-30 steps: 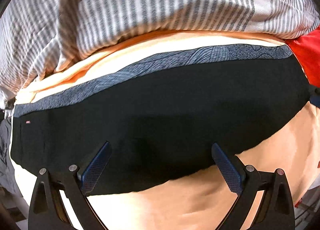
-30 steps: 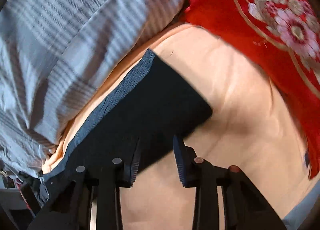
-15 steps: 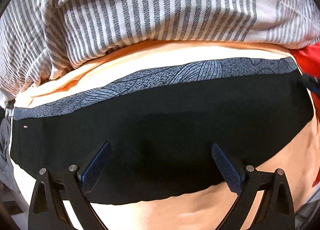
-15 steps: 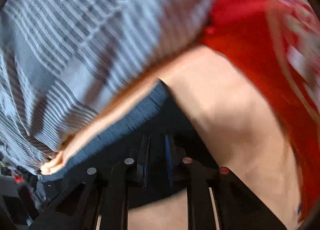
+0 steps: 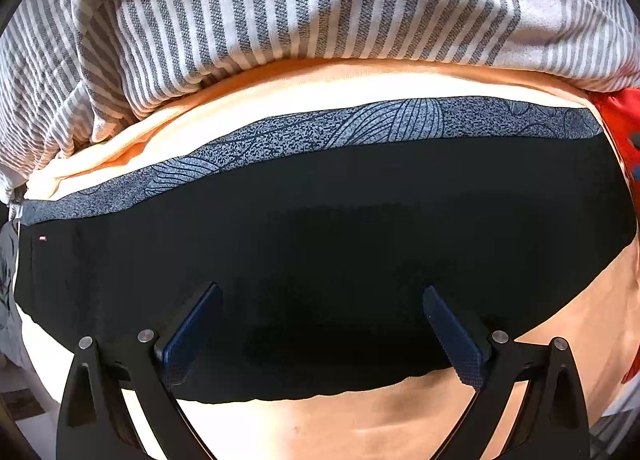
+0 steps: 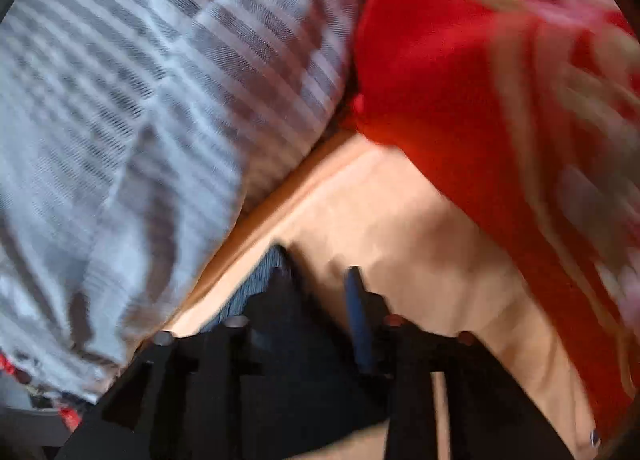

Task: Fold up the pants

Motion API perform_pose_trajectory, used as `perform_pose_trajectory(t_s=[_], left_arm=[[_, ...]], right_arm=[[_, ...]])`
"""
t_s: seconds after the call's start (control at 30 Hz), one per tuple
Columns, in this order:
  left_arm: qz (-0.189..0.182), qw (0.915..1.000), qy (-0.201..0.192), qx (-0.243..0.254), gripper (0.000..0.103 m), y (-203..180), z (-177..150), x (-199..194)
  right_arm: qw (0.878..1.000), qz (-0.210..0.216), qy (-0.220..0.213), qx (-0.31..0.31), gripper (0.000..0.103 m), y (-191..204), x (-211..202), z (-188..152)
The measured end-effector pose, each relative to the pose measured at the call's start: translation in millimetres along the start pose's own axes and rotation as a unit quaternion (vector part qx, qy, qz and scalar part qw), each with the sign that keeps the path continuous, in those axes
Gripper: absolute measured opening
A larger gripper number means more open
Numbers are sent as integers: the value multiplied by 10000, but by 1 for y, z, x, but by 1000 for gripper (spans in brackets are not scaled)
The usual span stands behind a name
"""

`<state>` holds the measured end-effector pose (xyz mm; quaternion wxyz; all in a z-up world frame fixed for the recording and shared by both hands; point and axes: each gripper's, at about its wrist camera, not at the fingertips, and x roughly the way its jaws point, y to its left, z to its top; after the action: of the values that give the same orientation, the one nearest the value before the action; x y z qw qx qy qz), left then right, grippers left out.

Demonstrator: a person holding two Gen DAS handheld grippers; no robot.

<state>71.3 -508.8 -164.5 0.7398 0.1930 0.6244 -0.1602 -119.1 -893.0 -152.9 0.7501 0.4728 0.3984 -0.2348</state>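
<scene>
Black pants (image 5: 320,199) lie folded flat across a peach bed sheet (image 5: 320,428), with a grey patterned band (image 5: 360,127) along their far edge. My left gripper (image 5: 320,290) points straight down over the near part of the pants, open, with nothing between its fingers. The right wrist view is blurred. There my right gripper (image 6: 318,276) is at the pants' far corner (image 6: 288,332), beside the end of the patterned band (image 6: 260,276). Its jaws are opening, with a gap between the pads and black cloth lying under them.
A grey-and-white striped duvet (image 5: 280,11) is bunched up just beyond the pants and fills the left of the right wrist view (image 6: 120,99). A red flowered cloth (image 6: 480,79) lies at the right, close to the pants' end (image 5: 616,115).
My right gripper slid along the pants to their far corner; its jaws narrowed on the cloth, then widened again. The pants' right end now lies flatter and fuller. My left gripper drifted slightly.
</scene>
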Motion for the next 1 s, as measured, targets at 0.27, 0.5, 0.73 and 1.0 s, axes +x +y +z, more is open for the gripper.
perform_pose_trajectory(t_s=[0.27, 0.5, 0.73, 1.0], left_arm=[[0, 9998, -33, 170, 101, -15, -2, -4], [34, 9997, -49, 250, 101, -30, -10, -11], [22, 9998, -91, 203, 101, -29, -10, -14], [3, 9997, -234, 55, 101, -27, -7, -28]], right_arm=[[9914, 1045, 596, 506, 59, -45, -24, -86], [9827, 1592, 633, 709, 59, -45, 9, -105], [9791, 1842, 537, 677, 61, -36, 29, -91], [9720, 2186, 646, 568, 61, -15, 56, -80]])
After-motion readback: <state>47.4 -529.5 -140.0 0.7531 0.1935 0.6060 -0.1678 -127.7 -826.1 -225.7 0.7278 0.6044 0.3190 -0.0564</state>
